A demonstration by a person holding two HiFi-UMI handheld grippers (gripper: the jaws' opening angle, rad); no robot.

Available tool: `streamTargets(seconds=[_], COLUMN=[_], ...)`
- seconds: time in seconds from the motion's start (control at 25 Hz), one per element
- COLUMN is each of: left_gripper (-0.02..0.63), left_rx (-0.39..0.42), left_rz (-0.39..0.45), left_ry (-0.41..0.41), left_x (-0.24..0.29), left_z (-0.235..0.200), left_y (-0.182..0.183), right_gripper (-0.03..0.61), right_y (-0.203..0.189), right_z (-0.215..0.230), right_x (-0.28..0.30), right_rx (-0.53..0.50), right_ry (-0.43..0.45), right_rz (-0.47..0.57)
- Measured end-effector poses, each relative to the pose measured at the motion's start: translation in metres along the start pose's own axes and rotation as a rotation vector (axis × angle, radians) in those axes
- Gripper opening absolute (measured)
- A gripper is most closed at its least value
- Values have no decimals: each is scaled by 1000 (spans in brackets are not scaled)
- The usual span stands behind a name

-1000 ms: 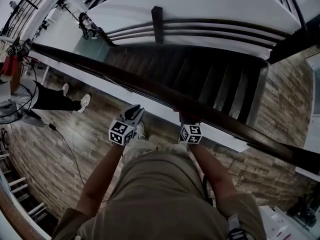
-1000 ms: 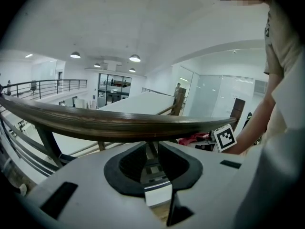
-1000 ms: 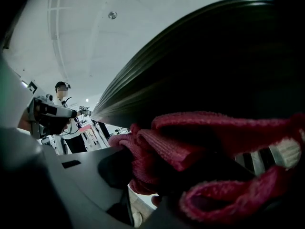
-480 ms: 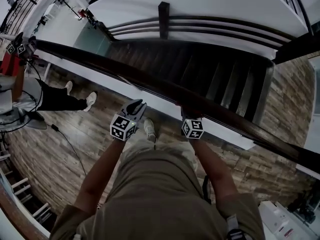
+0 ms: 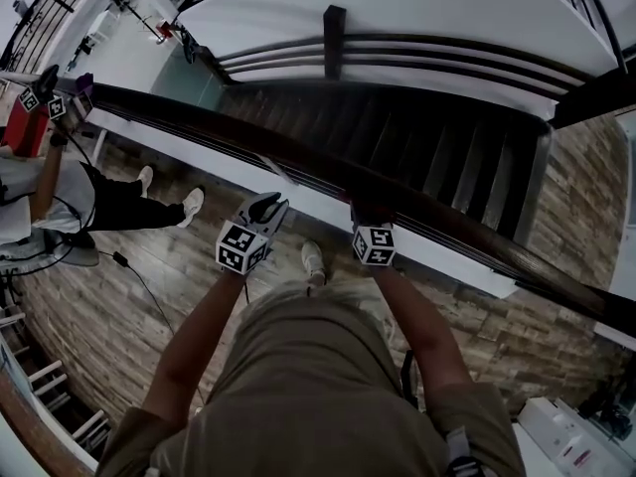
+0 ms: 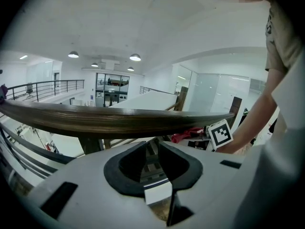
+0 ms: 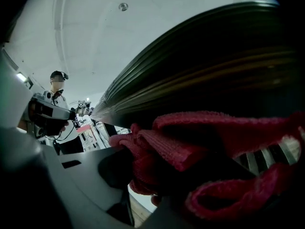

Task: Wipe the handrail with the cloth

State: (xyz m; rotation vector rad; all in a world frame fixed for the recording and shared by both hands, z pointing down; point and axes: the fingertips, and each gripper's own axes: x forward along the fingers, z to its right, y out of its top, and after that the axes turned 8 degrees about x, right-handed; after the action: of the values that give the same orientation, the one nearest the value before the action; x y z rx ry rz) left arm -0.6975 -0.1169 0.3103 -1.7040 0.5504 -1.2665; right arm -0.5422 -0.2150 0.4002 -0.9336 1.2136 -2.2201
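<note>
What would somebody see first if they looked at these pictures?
The long dark handrail slants across the head view, with stairs dropping away behind it. Next comes the red cloth, bunched in the right gripper and held right against the handrail. The left gripper hangs empty just short of the handrail.

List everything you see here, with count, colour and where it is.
handrail: one, dark wood, diagonal across the head view
cloth: one, red, against the handrail, in the right gripper
staircase: one, dark treads, beyond the handrail
floor: one, brown planks, below
cable: one, black, on the floor, left
other person: one, black trousers, far left
left gripper: one, grey, jaws slightly apart, empty, short of the handrail
right gripper: one, grey, shut on the cloth
</note>
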Motion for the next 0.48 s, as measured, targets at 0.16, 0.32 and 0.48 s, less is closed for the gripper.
streamTargets(seconds=[0.16, 0.32, 0.48], left_gripper=[72, 72, 72], left_rx=[-8, -25, -47], left_rz=[-16, -23, -31], left_ry=[22, 44, 76], left_x=[-10, -14, -19], left_z=[-18, -33, -50], left_y=[-7, -16, -27], right_gripper=[127, 127, 127], right_y=[-3, -7, -13], right_z=[-37, -74, -105], right_x=[27, 60, 90], right_rx=[-21, -65, -76], right_ry=[45, 98, 114], right_rz=[-17, -31, -41])
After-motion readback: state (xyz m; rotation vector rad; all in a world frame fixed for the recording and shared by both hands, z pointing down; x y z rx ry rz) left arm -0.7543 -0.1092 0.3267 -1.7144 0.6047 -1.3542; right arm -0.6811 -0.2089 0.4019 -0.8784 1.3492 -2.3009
